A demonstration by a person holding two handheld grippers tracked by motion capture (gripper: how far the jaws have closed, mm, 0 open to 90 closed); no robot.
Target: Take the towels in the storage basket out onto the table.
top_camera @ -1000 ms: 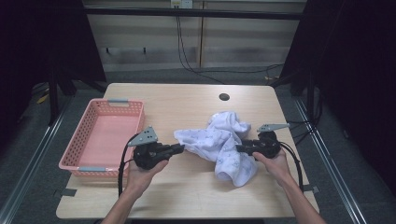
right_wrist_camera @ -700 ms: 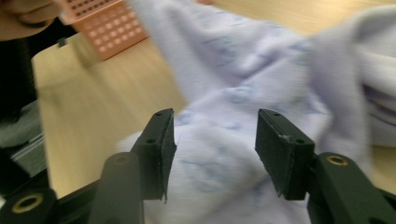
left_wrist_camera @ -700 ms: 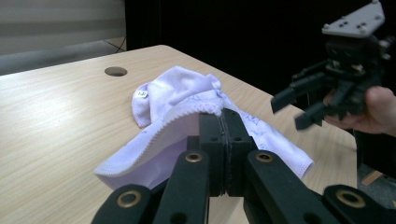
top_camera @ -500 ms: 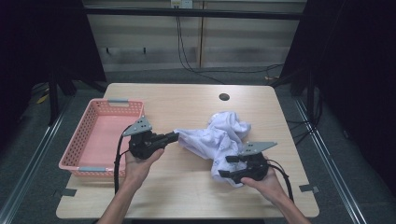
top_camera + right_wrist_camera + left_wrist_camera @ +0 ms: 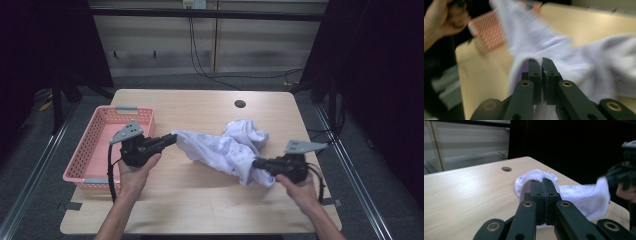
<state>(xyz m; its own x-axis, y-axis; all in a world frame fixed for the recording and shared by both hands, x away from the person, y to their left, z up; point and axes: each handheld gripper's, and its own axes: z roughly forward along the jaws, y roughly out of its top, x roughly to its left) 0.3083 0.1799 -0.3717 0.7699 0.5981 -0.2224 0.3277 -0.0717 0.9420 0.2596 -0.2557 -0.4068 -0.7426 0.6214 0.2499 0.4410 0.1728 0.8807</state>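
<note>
my left gripper [image 5: 170, 140] is clamped tight on an edge of the white cloth [image 5: 225, 150]; in the left gripper view my two black jaws meet with a thin fold of the cloth [image 5: 584, 197] pinched at their tips. my right gripper [image 5: 257, 164] has just been closing, and in the right gripper view its jaws are pressed together on another hem of the cloth [image 5: 579, 57], the fabric squeezed into the seam between them. the cloth hangs stretched between my two grippers above the middle of the wooden table [image 5: 200, 200], its long axis running from my left gripper across and slightly toward me to my right gripper, the left end a little farther from me than the right. a crumpled bunch of it bulges up behind the right half, near the table's far right part. my left hand [image 5: 135, 167] sits just beside the pink basket [image 5: 87, 150], which stands at the table's left edge, apart from the cloth. my right hand [image 5: 300, 185] is near the table's right front. a small dark hole [image 5: 240, 104] lies in the tabletop beyond the cloth.
</note>
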